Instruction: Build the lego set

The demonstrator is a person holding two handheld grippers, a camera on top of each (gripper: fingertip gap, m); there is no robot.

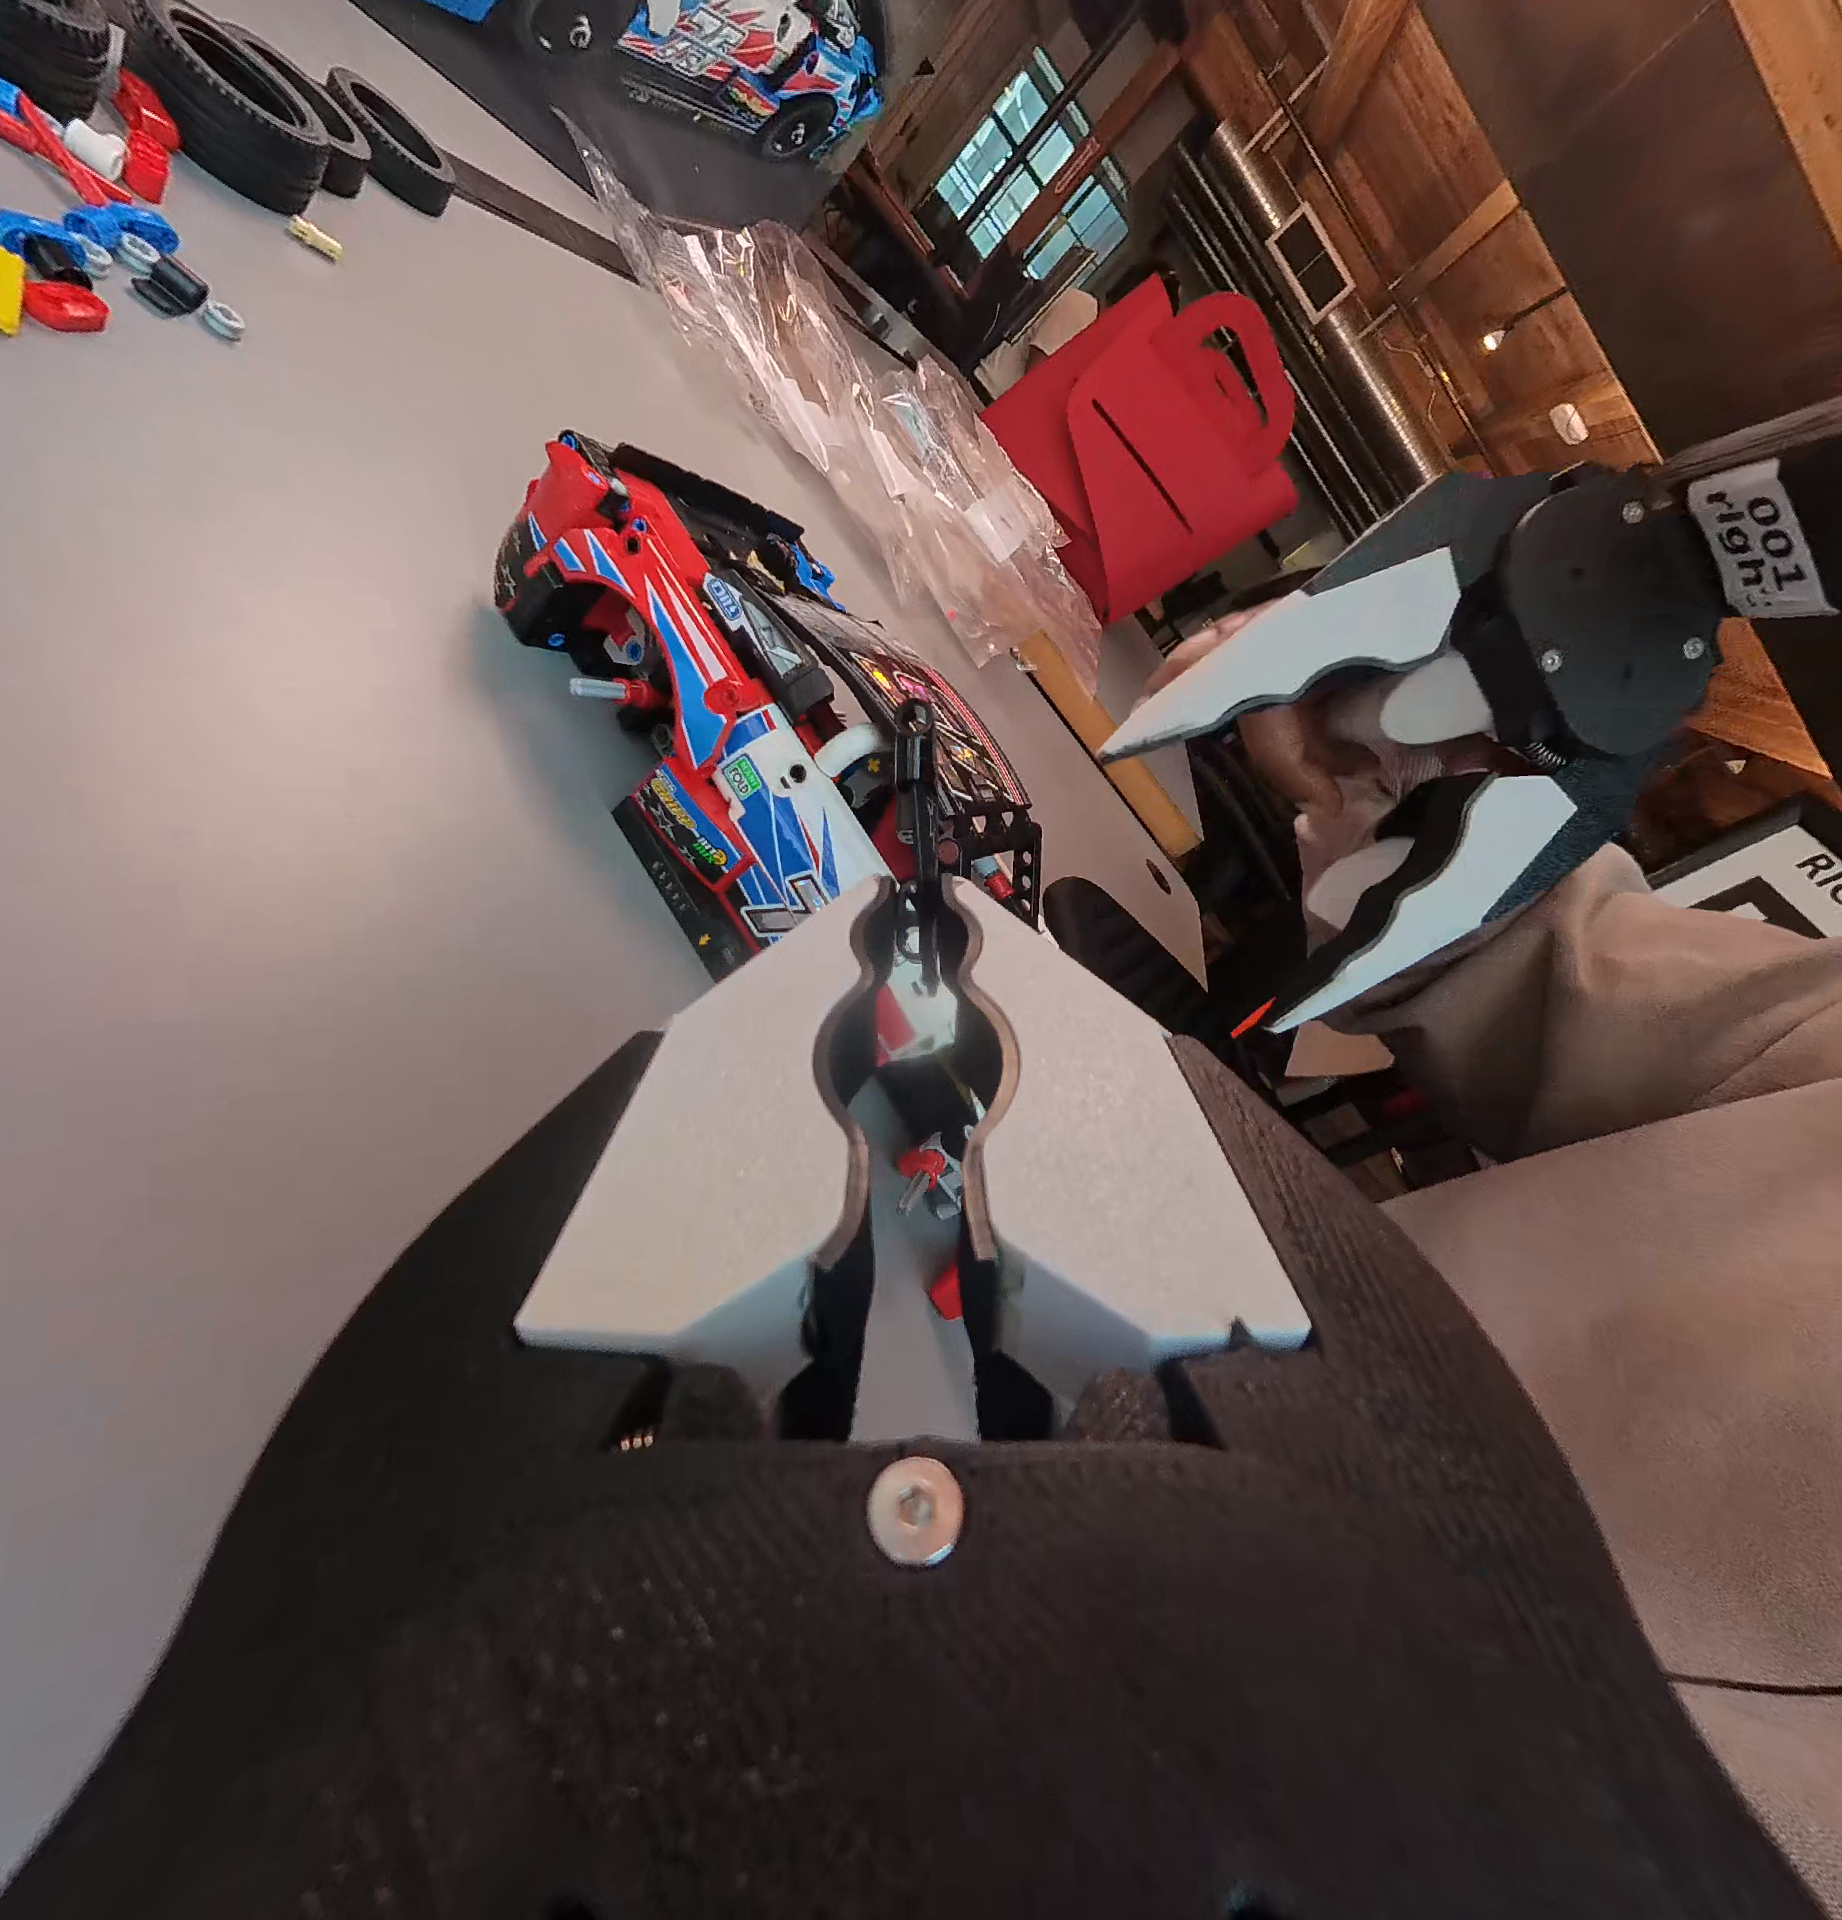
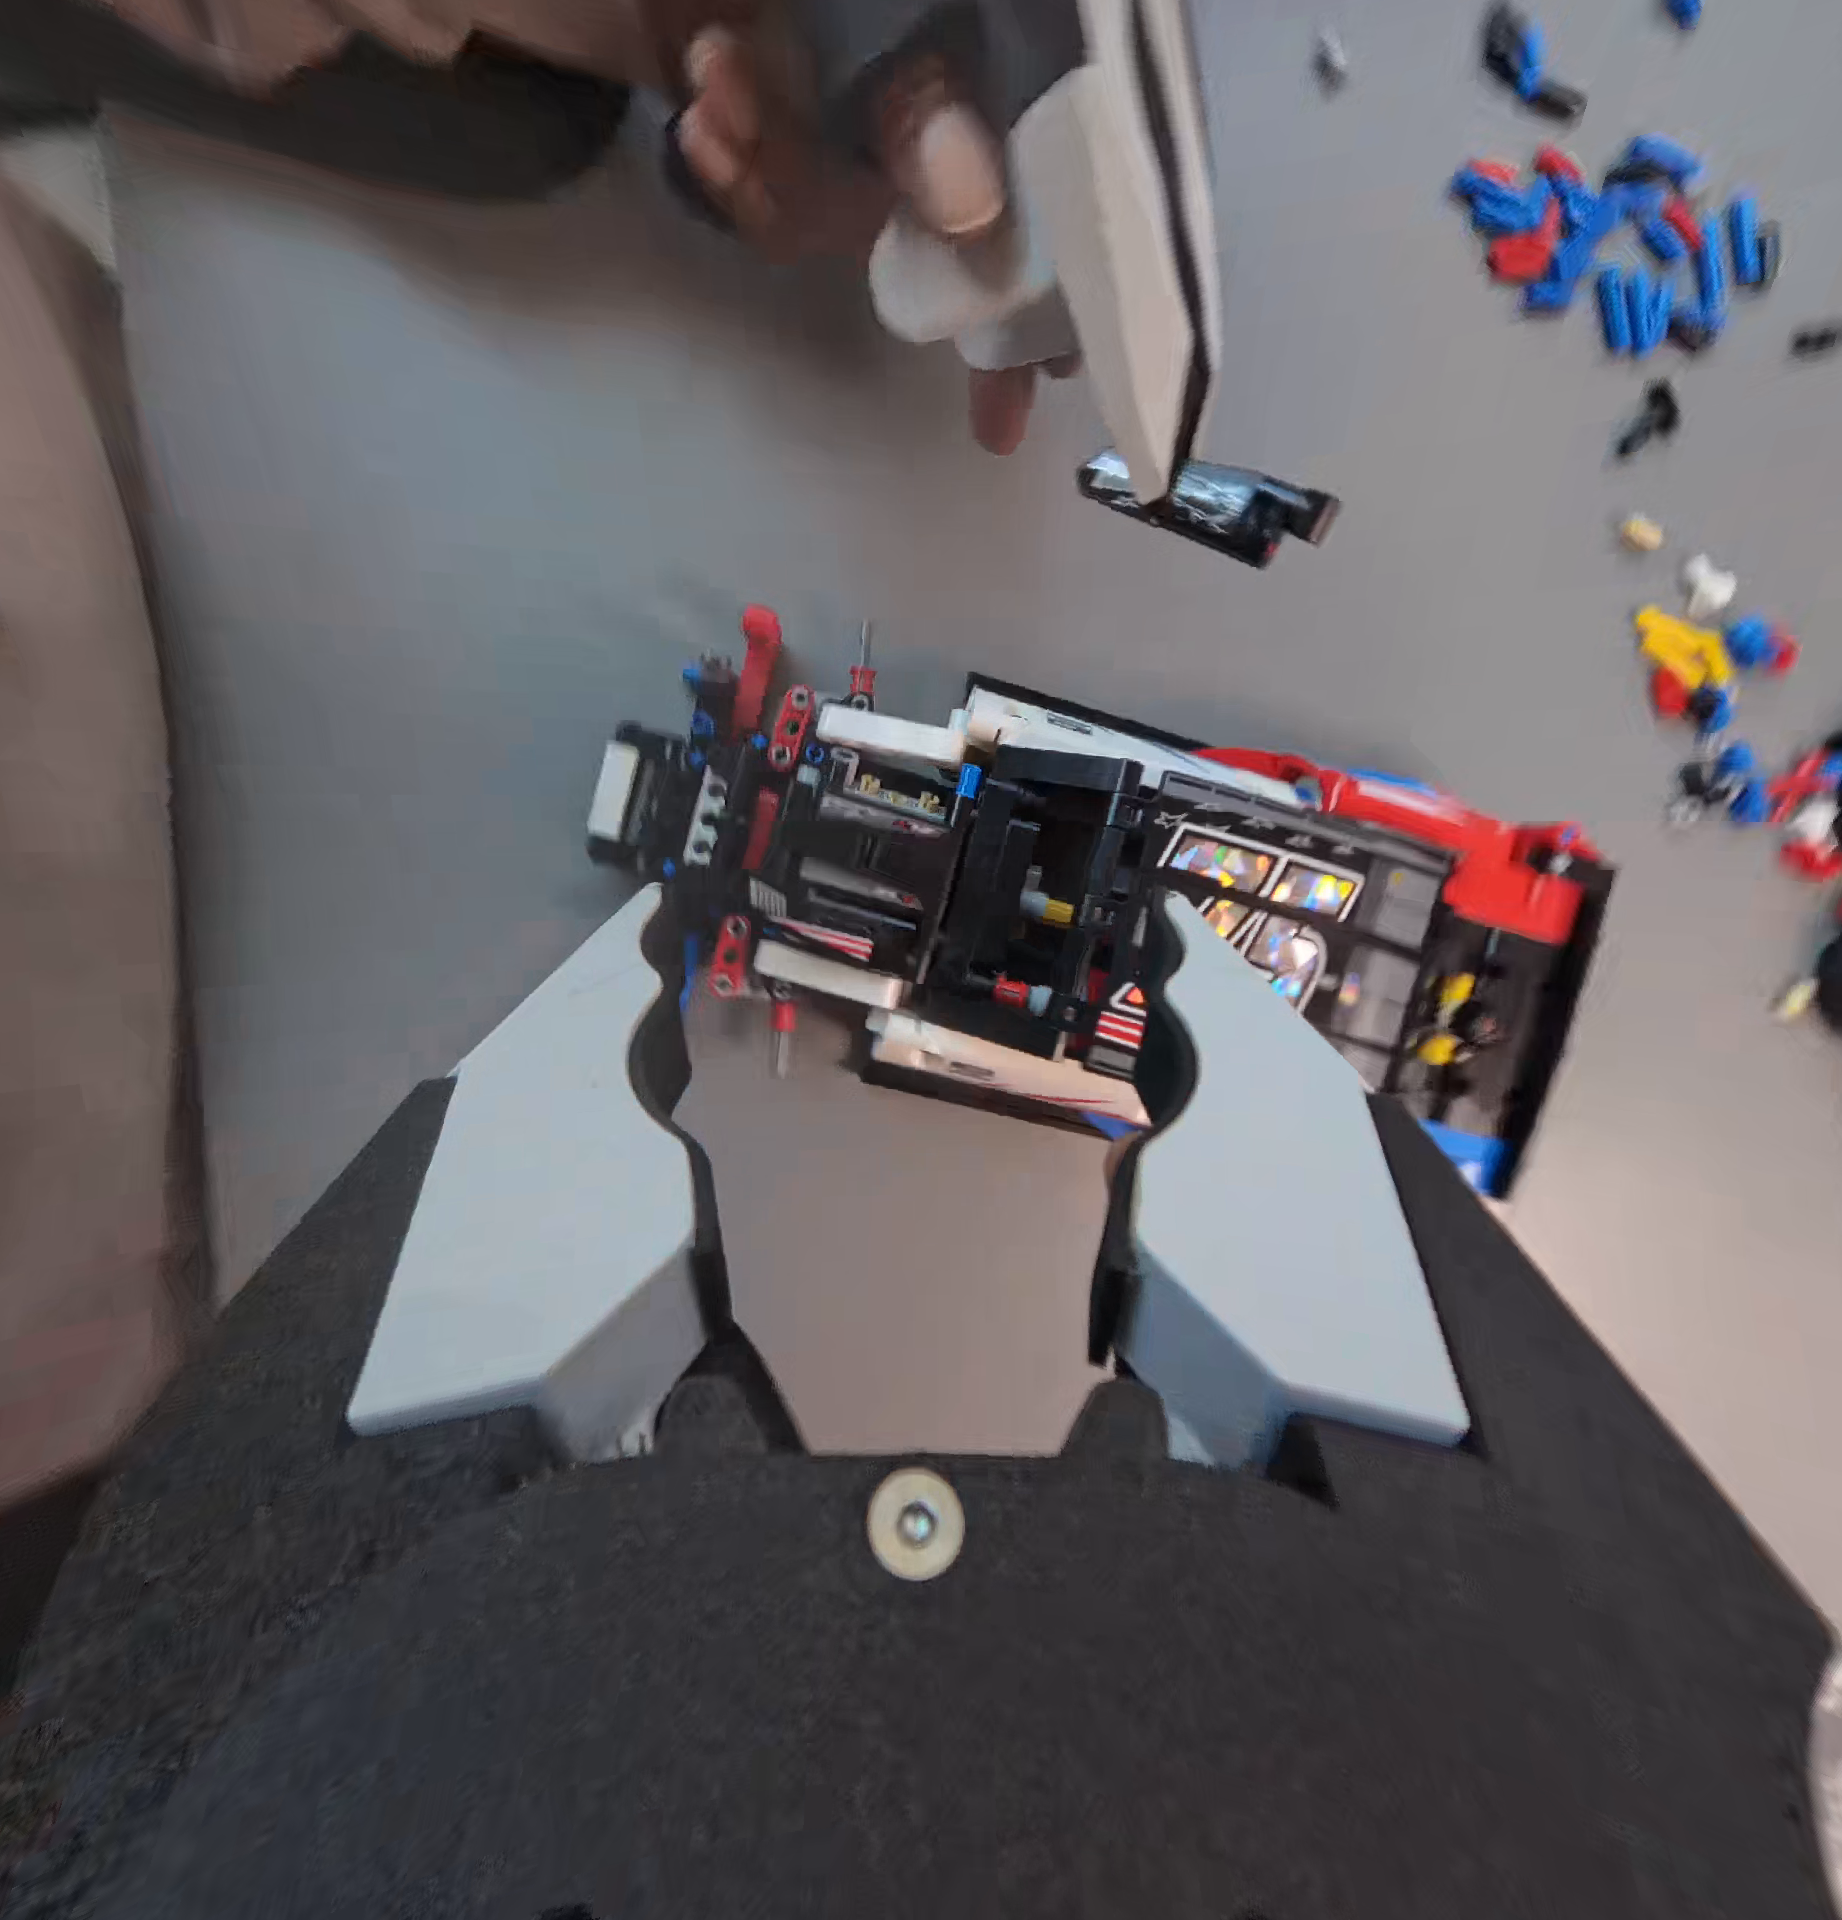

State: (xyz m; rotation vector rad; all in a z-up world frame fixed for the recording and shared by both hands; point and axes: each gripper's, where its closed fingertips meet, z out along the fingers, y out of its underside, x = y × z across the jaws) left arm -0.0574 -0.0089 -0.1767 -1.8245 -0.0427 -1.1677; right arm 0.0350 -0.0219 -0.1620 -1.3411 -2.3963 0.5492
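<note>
A partly built red, blue, white and black lego car (image 1: 688,665) lies on the grey table (image 1: 273,831). My left gripper (image 1: 919,888) is shut on a thin black lego piece (image 1: 915,769) and holds it in the air above and beside the car. In the right wrist view that gripper (image 2: 1156,473) hangs beyond the car (image 2: 1052,894) with the black piece (image 2: 1234,511) crosswise in its tips. My right gripper (image 2: 917,914) is open and empty, with its fingers over the near side of the car. It also shows in the left wrist view (image 1: 1187,883), raised at the right.
Loose red, blue, yellow and black pieces (image 1: 55,260) and black tyres (image 1: 242,104) lie at the far left of the table. More loose pieces (image 2: 1623,239) lie right of the car. Empty plastic bags (image 1: 844,395) and a dark box (image 1: 740,62) picturing the car lie at the back. My hands' fingertips stand some 10 cm from each other.
</note>
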